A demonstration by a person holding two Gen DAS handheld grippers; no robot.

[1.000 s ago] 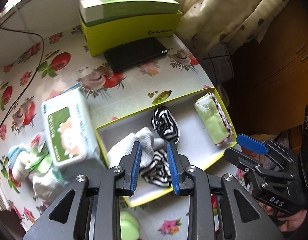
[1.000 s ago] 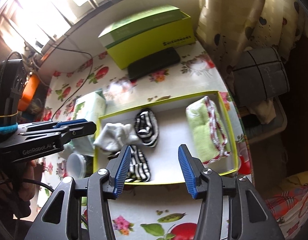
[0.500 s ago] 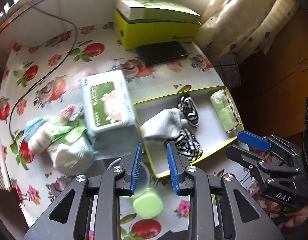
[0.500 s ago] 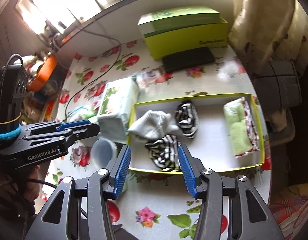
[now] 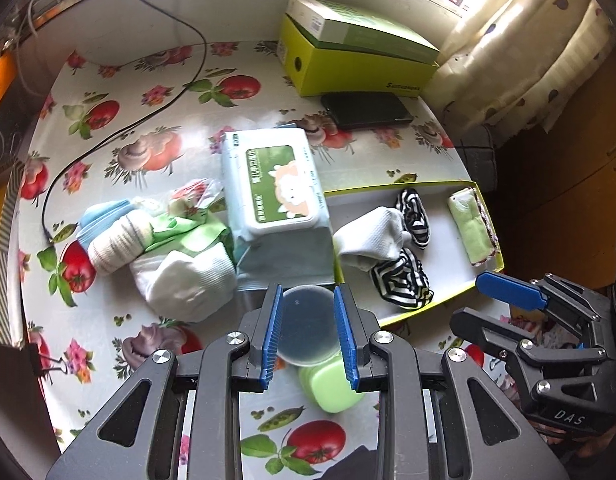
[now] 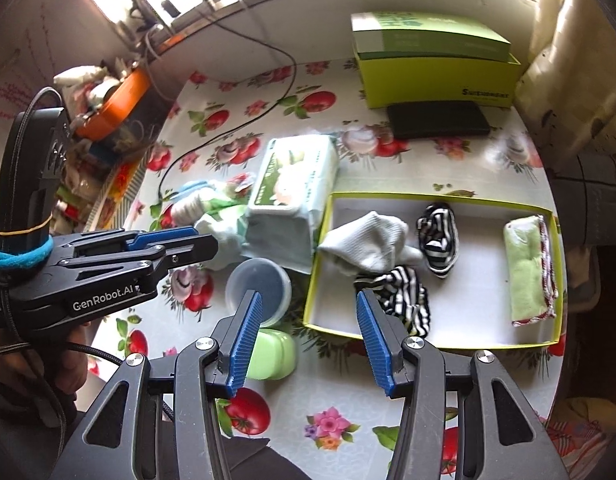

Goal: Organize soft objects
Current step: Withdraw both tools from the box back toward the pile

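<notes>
A shallow yellow-rimmed box holds a white sock, two black-and-white striped socks and a folded green cloth. A pile of loose socks lies left of a wet-wipes pack. My left gripper is open and empty, high above a clear lidded cup. My right gripper is open and empty, above the box's near left corner.
A green soap case lies beside the clear cup. A yellow-green carton and a black phone are at the back. A black cable crosses the floral tablecloth.
Both grippers have pulled back and up from the box, and the left one has swung left. The white sock now lies in the box. Both stay open.
</notes>
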